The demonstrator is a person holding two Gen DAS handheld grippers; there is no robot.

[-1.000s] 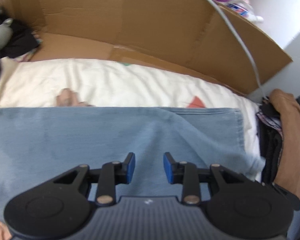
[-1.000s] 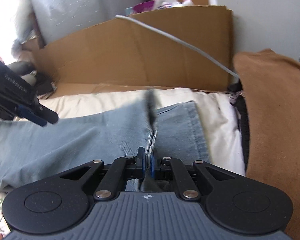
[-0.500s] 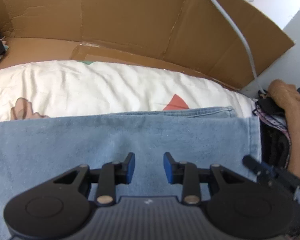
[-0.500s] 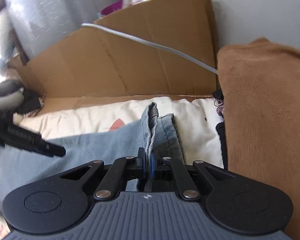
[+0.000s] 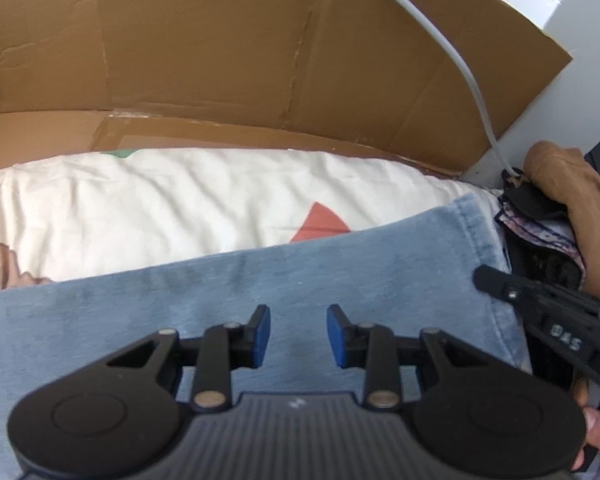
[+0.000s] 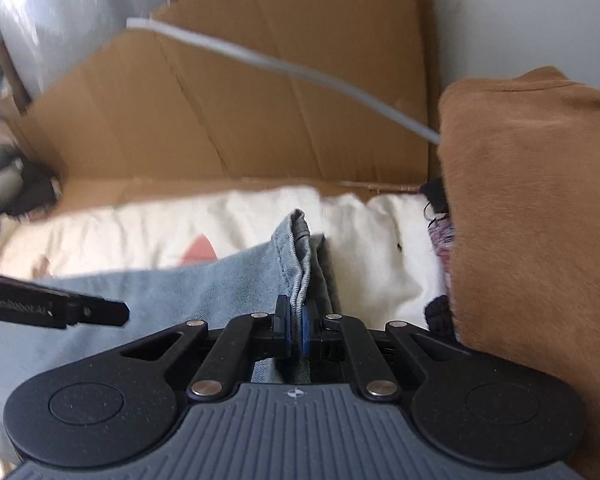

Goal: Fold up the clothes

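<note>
Light-blue denim jeans point(image 5: 260, 292) are shown spread over a cream printed bedsheet point(image 5: 180, 200), their long axis running from left to right across the left wrist view and the hemmed end lying toward the right, beside a pile topped by a brown fleece garment point(image 6: 532, 200). The right tool point(image 6: 296, 328) is seen pinched narrowly on a bunched, stitched edge of the denim, which is raised into a ridge ahead of its blue pads. The left tool point(image 5: 298, 334) is held partly open and empty just above the flat cloth, with nothing between its fingers. The hemmed end is judged nearer to the right hand, so a fold toward the left would be led by it. The denim appears soft, faded and heavy; the sheet is wrinkled. A creased cardboard panel point(image 5: 260, 48) stands behind, crossed by a grey cable point(image 5: 456, 56)
</note>
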